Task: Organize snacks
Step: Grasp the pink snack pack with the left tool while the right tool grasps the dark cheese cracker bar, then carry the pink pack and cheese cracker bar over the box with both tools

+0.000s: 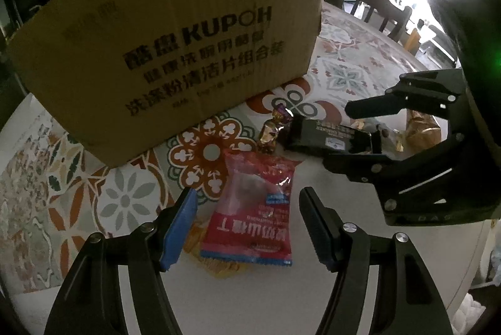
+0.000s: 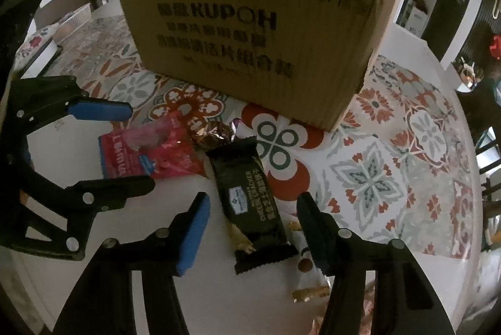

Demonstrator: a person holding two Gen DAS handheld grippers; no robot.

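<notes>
Lying flat on the counter (image 2: 360,256), the black cracker bar (image 2: 250,203) runs lengthwise away from the right wrist camera, its far end tipped a little to the left and aimed at the cardboard box (image 2: 256,31). Its near end sits between the fingers of the right hand-held gripper (image 2: 250,228), whose blue pads stand apart on either side with a gap to each; nothing is clamped. White and tan wrappers (image 2: 308,281) poke out from under the bar's near end.

Just left of the bar lies the red snack packet (image 1: 253,216), flat, its long axis also running toward the box in the left wrist view, printed end nearest that camera. It rests over a yellow wrapper (image 1: 194,234). The left hand-held gripper (image 1: 247,225) brackets this packet with its jaws about half spread, the pads clear of the packet's edges.

Between the two packets, nearer the box, sits a brown and gold foil candy (image 1: 272,131) with twisted ends. The box stands upright just behind the snacks on a floral patterned cloth (image 2: 375,172). Dark chairs (image 1: 375,9) stand beyond the counter's far edge.
</notes>
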